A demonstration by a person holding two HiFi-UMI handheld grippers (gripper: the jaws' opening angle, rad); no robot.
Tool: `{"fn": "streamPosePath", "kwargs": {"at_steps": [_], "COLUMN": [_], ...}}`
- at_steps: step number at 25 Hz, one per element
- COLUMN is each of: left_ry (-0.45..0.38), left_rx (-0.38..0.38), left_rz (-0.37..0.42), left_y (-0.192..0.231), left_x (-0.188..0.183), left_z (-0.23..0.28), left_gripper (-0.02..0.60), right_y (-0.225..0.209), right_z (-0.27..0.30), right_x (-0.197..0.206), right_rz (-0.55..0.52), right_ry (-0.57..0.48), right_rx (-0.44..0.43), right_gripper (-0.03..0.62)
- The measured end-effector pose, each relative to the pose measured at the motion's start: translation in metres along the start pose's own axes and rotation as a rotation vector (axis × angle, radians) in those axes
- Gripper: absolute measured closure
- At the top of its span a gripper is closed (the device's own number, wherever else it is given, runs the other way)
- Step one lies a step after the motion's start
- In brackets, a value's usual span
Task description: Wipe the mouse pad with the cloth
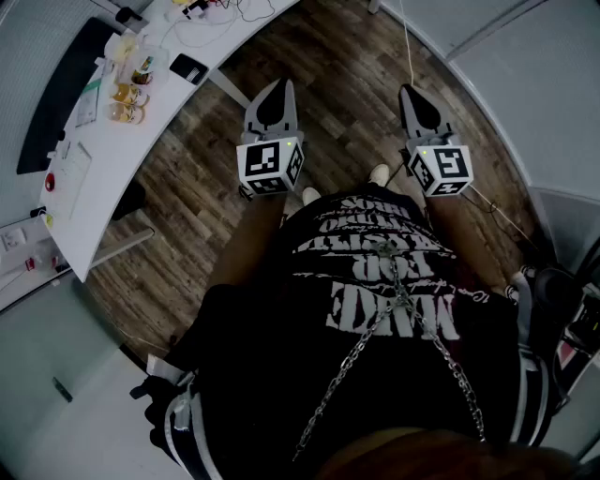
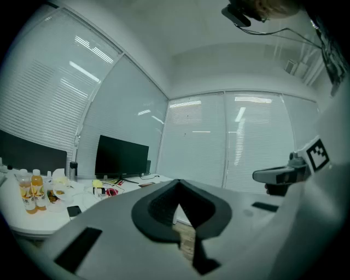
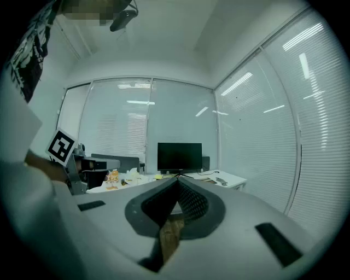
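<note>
My fingers (image 2: 156, 208) — pressed together in 2 grippers, nothing held
The left gripper (image 1: 278, 89) and right gripper (image 1: 410, 94) hang over wood floor (image 1: 347, 84); dark strip (image 1: 58, 98) on the white desk (image 1: 141, 159) at my left — mouse pad perhaps; I cannot tell.

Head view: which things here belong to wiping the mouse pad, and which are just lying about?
For the job: left gripper, right gripper, both shut and empty; no cloth or mouse pad identifiable.
Lying about: drink bottles, phone, cables, all on the white desk.

Mouse pad, cloth, too small to tell
</note>
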State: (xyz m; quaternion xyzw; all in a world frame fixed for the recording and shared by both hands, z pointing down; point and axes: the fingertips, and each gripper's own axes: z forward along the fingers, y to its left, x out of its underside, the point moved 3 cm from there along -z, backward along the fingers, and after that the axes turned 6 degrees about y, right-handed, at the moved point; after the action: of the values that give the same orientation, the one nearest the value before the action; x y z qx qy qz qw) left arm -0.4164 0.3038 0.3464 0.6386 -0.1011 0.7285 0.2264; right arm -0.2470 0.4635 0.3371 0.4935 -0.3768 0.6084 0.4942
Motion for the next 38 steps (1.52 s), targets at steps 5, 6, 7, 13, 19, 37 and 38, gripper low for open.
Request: {"fn": "streamPosePath", "kwargs": {"at_steps": [5, 6, 7, 13, 19, 37, 38], "left_ry": [0.007, 0.006, 0.006, 0.03, 0.087, 0.161, 0.157], "left_rx": [0.024, 0.032, 0.041, 0.078, 0.033, -0.012, -0.018], "left_rz": [-0.012, -0.013, -0.015, -0.027, -0.007, -0.025, -0.022], "left_y": [0.008, 0.008, 0.009, 0.011, 0.033, 0.008, 0.003], "left_x": [0.004, 0.005, 0.005, 0.016, 0.024, 0.014, 0.011], "left_z": [-0.003, -0.002, -0.001, 0.024, 0.063, 0.233, 0.241], "left_gripper": [0.577, 0.577, 0.577, 0.577, 0.577, 0.577, 0.577], "right_y": [0.012, 0.013, 0.012, -0.003, -0.044, -0.189, -0.202], "right_z": [0.003, 0.003, 0.003, 0.008, 0.043, 0.132, 0.133], "right_x": [0.001, 0.001, 0.001, 0.006, 0.022, 0.017, 0.015], "right_rz": [0.006, 0.008, 0.01, 0.036, 0.102, 0.107, 0.101], "right_ry": [0.012, 0.013, 0.013, 0.013, 0.033, 0.081, 0.076], "right_rx": [0.012, 0.02, 0.028, 0.07, 0.09, 0.009, 0.009], "right_gripper": [0.594, 0.594, 0.594, 0.592, 0.592, 0.592, 0.592]}}
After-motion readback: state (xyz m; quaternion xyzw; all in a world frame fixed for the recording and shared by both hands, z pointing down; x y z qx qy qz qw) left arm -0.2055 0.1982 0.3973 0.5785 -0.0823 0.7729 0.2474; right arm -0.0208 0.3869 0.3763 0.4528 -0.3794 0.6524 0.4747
